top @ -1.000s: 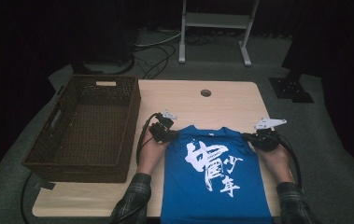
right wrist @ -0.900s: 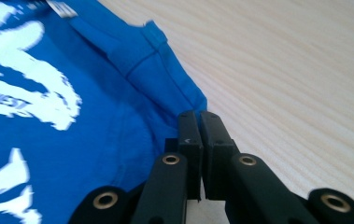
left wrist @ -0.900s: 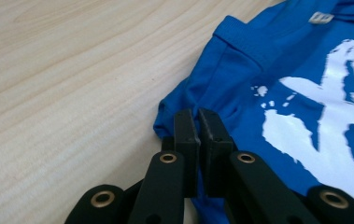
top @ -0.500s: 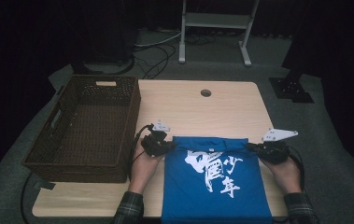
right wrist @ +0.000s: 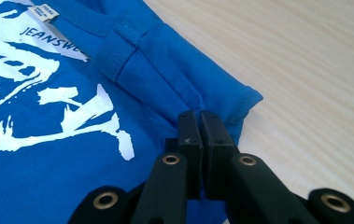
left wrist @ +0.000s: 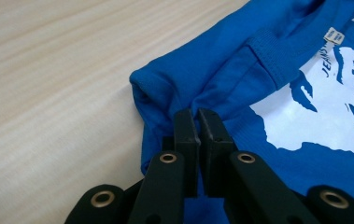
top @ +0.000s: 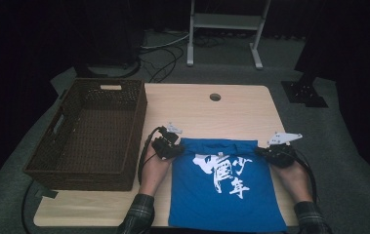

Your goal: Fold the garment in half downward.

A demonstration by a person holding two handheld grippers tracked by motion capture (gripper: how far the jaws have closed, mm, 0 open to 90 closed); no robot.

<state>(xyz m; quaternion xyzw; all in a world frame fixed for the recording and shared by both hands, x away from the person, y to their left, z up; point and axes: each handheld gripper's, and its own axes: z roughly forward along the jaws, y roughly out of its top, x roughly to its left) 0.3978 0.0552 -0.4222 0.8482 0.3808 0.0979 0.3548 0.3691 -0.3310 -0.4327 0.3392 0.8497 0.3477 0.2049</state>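
Blue knit T-shirt [top: 224, 187] with white brush-stroke print and ribbed collar, lying flat on pale woodgrain table [top: 221, 109]; left claw [left wrist: 198, 122] and right claw [right wrist: 198, 122] each clamped on a folded shoulder corner; dark woven rectangular basket [top: 90, 131] beside

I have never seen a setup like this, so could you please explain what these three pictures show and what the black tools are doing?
A person sits at a wooden table and holds a hand-operated two-jaw gripper in each hand. The high view looks down from above. There you see the left gripper and the right gripper, each at a top corner of a blue T-shirt with white printed characters, lying flat and hanging over the near edge. A dark wicker basket stands on the left. The other two pictures come from cameras riding on the grippers, looking along their black jaws. In both, the jaws are closed, pinching a fold of the shirt at its shoulder.
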